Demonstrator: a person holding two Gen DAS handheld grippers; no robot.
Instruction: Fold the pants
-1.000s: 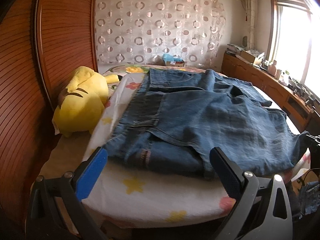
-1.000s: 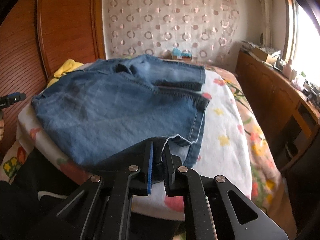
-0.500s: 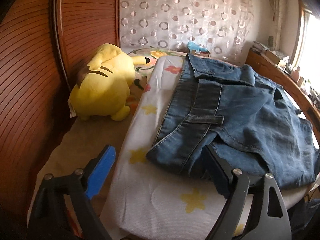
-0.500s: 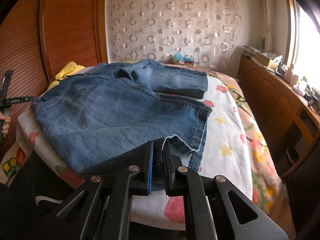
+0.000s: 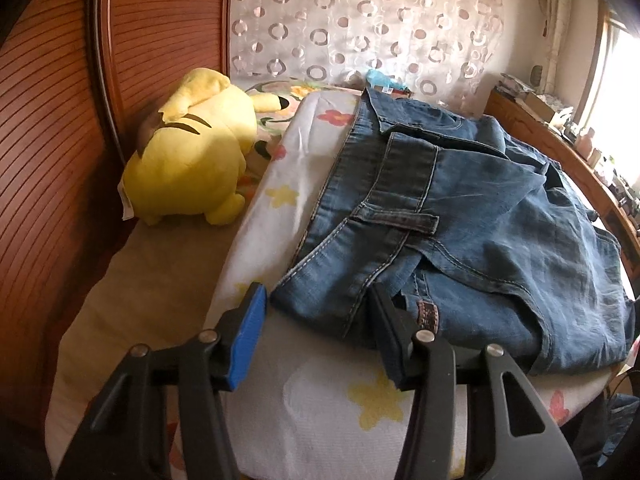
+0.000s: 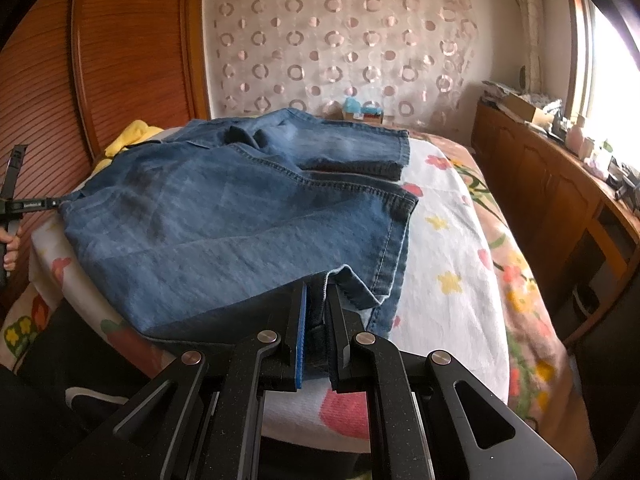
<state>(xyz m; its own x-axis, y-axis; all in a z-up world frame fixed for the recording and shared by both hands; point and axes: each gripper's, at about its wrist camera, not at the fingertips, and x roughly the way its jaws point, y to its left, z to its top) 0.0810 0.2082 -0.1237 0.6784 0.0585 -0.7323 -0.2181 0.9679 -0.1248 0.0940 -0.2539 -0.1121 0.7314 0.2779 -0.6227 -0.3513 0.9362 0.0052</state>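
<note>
Left tongs (image 5: pixel 316 312), jaws just closing, now straddle the jeans' (image 5: pixel 460 216) waistband corner, not yet pinching. Right tongs (image 6: pixel 316 312) clamp the hem at the bed's (image 6: pixel 448 248) near edge. Next fold looks ready.

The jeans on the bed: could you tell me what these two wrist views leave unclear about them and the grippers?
- Left wrist view: the left gripper has just been closing around the jeans corner; pad contact is unclear, since denim covers the right finger's tip.
- Right wrist view: the right gripper, shut on the hem, hides the pinched layers.
- Both views: underside folds are covered by the top layer.
</note>
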